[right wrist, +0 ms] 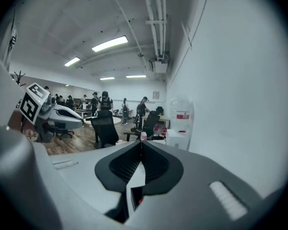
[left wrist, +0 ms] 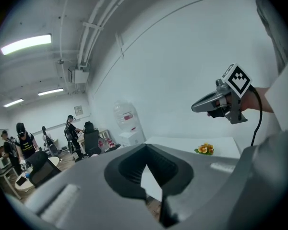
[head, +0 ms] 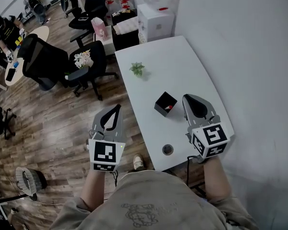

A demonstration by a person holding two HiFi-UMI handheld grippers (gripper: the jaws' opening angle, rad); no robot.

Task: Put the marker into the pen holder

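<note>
1. Wood-plank floor [head: 62, 123]: lies along the table's left edge. Black swivel office chairs [head: 89, 63] stand on it, off the far left corner.

2. White rectangular table with rounded corners [head: 182, 66]: its right edge runs along a white wall. The person stands at the near edge.

3. Left gripper [head: 118, 106]: a grey two-jaw tool with a square-marker cube at its rear. It is held over the floor, outside the table's left edge and near the near left corner. Claw state: clenched. The tips meet and nothing is between the jaws.

4. Right gripper [head: 186, 97]: same build. It is held over the table close to the right edge, in the half nearer the person. Claw state: clenched, tips together, with nothing grasped.

5. Black square pen holder [head: 165, 104]: stands upright on the table in the near half, roughly midway between the left and right edges. It is just beside the right claw's tips, on their left. The right gripper view shows it through the gap behind the closed tips.

6. Small green potted plant [head: 137, 69]: stands in the far half of the table, near the left edge and well apart from the holder.

7. Round grey cable grommet [head: 167, 150]: set into the table top close to the near edge.

8. Red-tipped marker [head: 169, 107]: sits inside the pen holder. Only its red end shows above the rim.
</note>
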